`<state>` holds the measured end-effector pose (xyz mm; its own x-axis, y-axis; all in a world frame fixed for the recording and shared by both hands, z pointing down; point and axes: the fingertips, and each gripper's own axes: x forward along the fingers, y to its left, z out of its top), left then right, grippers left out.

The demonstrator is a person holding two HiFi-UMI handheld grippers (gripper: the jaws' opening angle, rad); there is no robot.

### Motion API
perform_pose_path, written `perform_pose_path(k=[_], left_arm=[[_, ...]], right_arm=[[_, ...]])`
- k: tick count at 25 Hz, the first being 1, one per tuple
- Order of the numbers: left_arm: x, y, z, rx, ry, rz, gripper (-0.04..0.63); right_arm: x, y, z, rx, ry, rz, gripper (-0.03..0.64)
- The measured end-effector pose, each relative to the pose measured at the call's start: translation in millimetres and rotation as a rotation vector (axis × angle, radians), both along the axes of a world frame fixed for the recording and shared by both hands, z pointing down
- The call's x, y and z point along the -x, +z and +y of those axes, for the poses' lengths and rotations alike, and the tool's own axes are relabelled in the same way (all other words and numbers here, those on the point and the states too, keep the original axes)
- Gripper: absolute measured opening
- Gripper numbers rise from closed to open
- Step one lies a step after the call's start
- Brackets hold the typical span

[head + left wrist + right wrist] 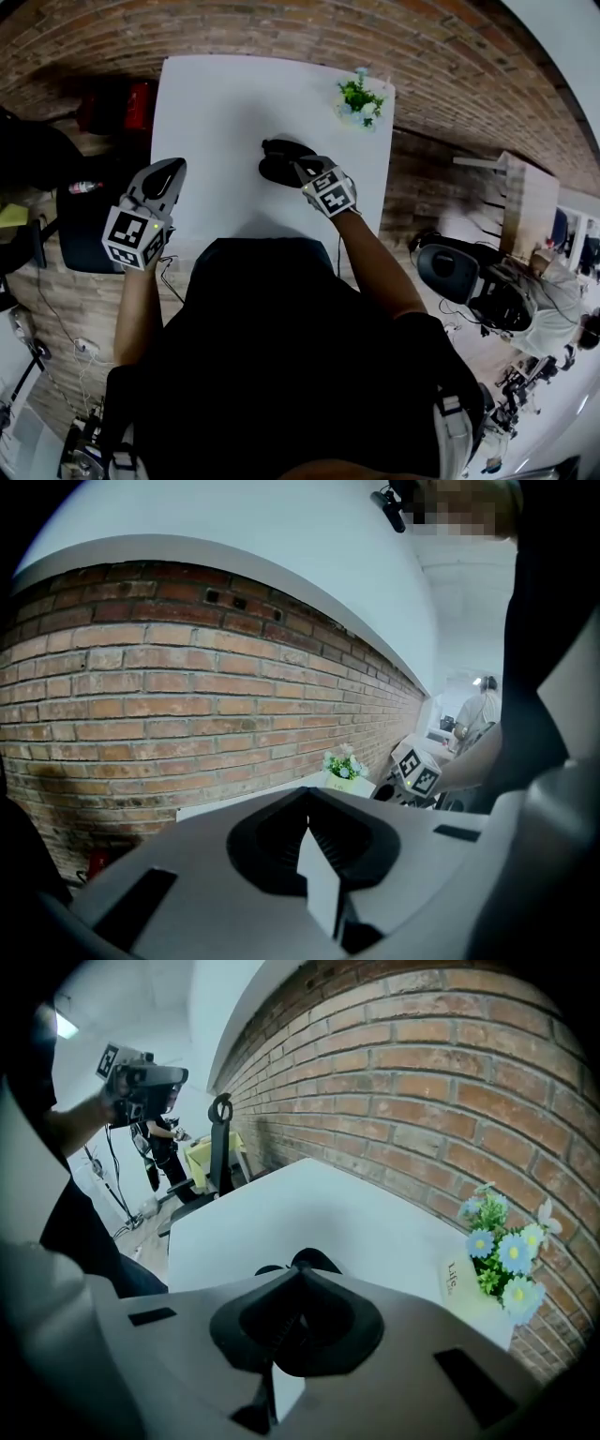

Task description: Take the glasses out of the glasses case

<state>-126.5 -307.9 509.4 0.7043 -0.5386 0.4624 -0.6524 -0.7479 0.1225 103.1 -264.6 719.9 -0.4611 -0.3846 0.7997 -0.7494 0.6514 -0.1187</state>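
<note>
- Head view check: spotted the glasses case (277,164) anywhere?
- Yep. Sat black on the white table (216,103), roughly mid-table and a bit to the right. Couldn't tell open from closed at that size.
- Cool. And the right gripper (300,171)?
- Hovered at the case's near right side, tips over its edge. Touching or not, couldn't tell from above. Checked the right gripper view too: found the claw pressed together with nothing pinched, and saw the case (314,1260) poking out dark just past the tips.
- Left gripper (172,171)?
- Hung above the table's near left edge, apart from the case. Looked through the left gripper view and found that claw squeezed together as well, gripping nothing, pointed toward the brick wall (141,696).
- Anything else around?
- Noticed a small flower pot (361,98) at the table's far right corner, well apart from the case, plus a black chair (84,225) left of the table.
</note>
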Motion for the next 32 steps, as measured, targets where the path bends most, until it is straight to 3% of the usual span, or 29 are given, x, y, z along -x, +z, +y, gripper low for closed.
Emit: perform_pose_path(k=[32], left_arm=[[18, 39, 12, 0.099, -0.065, -0.028, 0.011]], right_arm=[[3, 97, -8, 0.118, -0.144, 0.126, 0.049]])
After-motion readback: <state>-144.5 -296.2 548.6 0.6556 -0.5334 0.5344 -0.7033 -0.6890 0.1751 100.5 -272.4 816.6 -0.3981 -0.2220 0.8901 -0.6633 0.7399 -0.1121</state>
